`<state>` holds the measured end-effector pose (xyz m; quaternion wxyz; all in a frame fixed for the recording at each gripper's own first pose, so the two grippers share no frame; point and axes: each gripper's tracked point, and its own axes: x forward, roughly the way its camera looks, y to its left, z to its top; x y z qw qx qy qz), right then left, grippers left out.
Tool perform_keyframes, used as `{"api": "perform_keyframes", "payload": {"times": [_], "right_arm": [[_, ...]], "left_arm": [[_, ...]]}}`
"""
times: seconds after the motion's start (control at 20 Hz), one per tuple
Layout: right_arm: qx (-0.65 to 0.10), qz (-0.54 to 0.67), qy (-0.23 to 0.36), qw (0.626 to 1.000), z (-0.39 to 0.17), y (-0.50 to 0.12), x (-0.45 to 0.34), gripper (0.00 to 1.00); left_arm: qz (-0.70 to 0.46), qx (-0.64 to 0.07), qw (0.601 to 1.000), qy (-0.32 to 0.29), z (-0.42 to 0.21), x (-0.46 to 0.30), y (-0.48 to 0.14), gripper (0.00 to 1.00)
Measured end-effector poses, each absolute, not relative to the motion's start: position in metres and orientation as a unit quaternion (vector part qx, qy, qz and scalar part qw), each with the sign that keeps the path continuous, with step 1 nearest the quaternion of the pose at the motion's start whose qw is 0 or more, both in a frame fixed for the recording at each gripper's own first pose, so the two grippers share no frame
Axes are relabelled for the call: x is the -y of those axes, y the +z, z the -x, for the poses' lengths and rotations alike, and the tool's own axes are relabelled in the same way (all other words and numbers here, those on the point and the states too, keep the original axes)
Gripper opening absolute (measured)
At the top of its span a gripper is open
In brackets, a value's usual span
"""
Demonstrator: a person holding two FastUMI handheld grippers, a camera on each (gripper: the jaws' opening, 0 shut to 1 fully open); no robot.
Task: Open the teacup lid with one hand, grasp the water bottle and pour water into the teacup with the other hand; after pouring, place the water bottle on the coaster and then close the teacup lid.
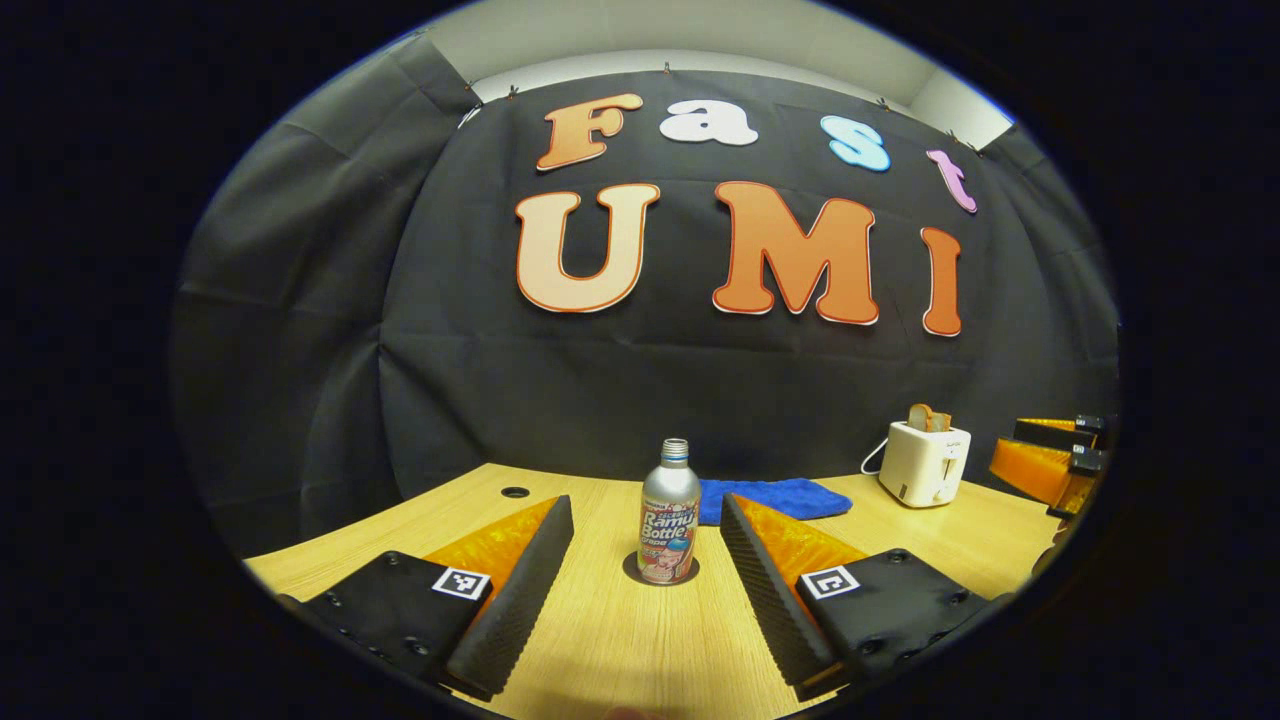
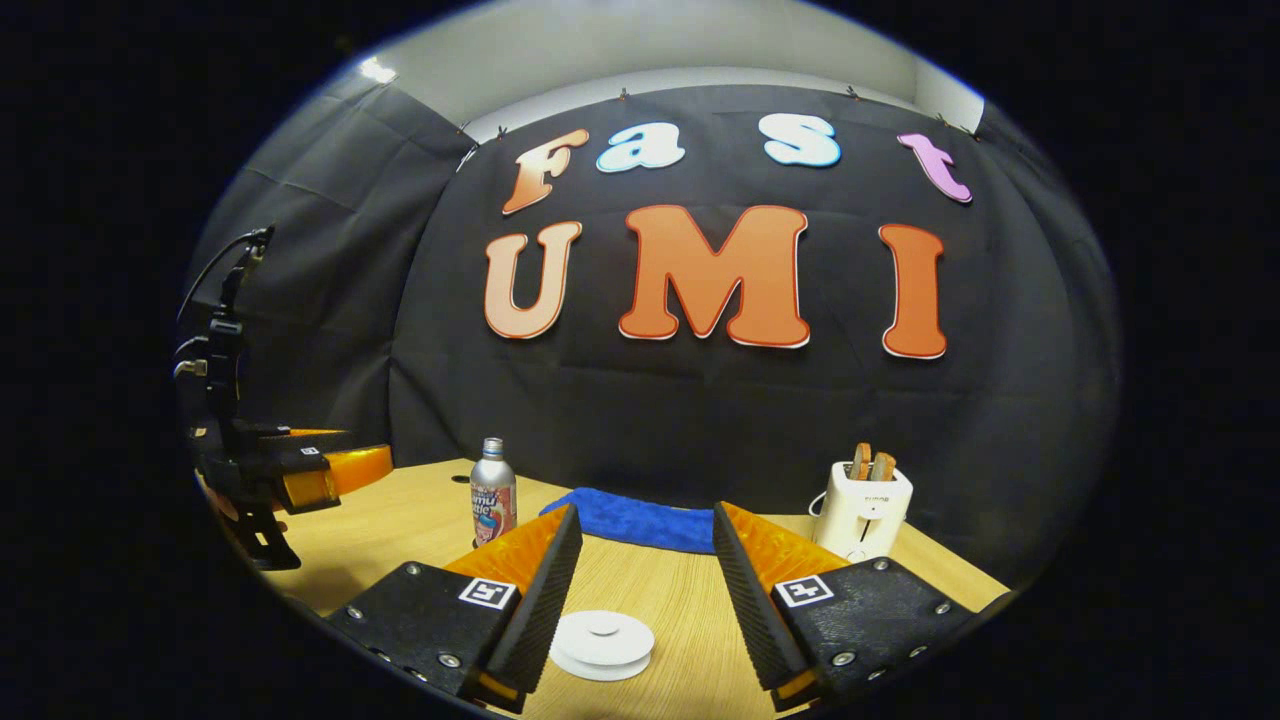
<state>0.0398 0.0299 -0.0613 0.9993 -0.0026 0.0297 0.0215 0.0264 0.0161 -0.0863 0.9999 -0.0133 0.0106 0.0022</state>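
The silver metal water bottle (image 1: 669, 525), capless and upright, stands on a dark round coaster (image 1: 661, 572) toward the back edge of the light wooden table (image 1: 620, 640), just before a blue folded cloth (image 1: 775, 497). The left gripper (image 1: 647, 560) is held level and low, its fingers spread wide either side of the bottle, touching nothing. The white round teacup lid (image 2: 603, 642) sits nearer the front edge, between the right gripper's (image 2: 647, 590) parted fingers, ungripped. A white toaster (image 2: 862, 510) holding bread stands by the right edge.
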Motion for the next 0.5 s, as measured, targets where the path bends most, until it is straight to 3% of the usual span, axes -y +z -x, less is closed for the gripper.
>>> {"api": "perform_keyframes", "payload": {"times": [0.3, 0.4, 0.5], "right_arm": [[-0.017, 0.018, 0.014, 1.0, -0.029, -0.051, -0.027, 0.79], [-0.017, 0.021, 0.011, 1.0, -0.027, -0.053, -0.025, 0.79], [-0.019, 0.019, 0.008, 1.0, -0.026, -0.056, -0.023, 0.79]], "left_arm": [[0.007, 0.006, 1.0, 0.015, -0.003, -0.02, -0.08, 0.94], [0.001, 0.005, 1.0, 0.019, -0.002, -0.022, -0.084, 1.0], [-0.003, 0.006, 1.0, 0.021, -0.001, -0.02, -0.086, 0.97]]}}
